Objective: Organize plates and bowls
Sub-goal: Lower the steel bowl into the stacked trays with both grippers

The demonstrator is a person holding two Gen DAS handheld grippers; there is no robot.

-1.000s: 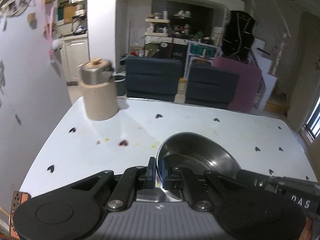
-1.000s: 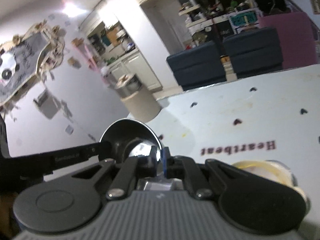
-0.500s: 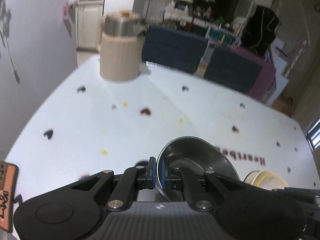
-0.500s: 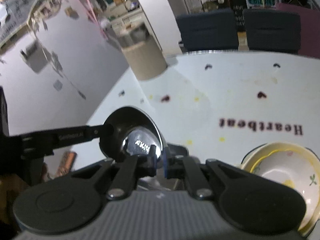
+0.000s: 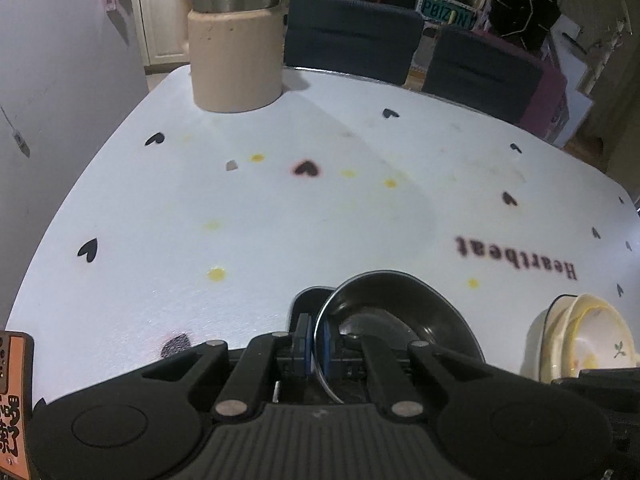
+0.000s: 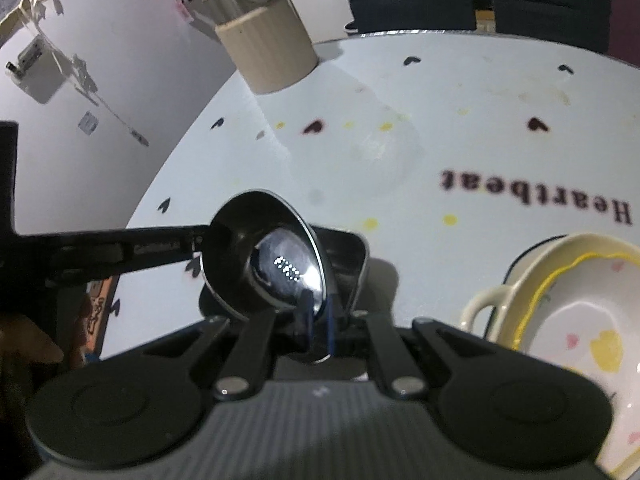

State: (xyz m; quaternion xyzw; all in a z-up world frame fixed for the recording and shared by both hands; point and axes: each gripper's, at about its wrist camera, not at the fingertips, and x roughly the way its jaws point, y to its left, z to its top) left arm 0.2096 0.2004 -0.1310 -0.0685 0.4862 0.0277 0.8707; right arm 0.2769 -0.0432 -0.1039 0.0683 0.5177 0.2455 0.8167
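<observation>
Tablecloth [image 5: 280, 208]: white, black hearts, yellow dots, dark "Heartbeat" lettering. Steel bowl [image 5: 400, 312]: dark silver, mirror sheen. Right of it, ceramic bowl [image 5: 592, 344]: cream, wavy yellow rim line, yellow and pink hearts, green sprig. Far canister [image 5: 236, 60]: beige, steel lid. Chairs [image 5: 352, 36] behind: navy.

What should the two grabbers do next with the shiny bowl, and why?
Probably lower the steel bowl a little further. Both the left gripper and right gripper pinch its rim, and it seems to hang above a dark tray on the table.
</observation>
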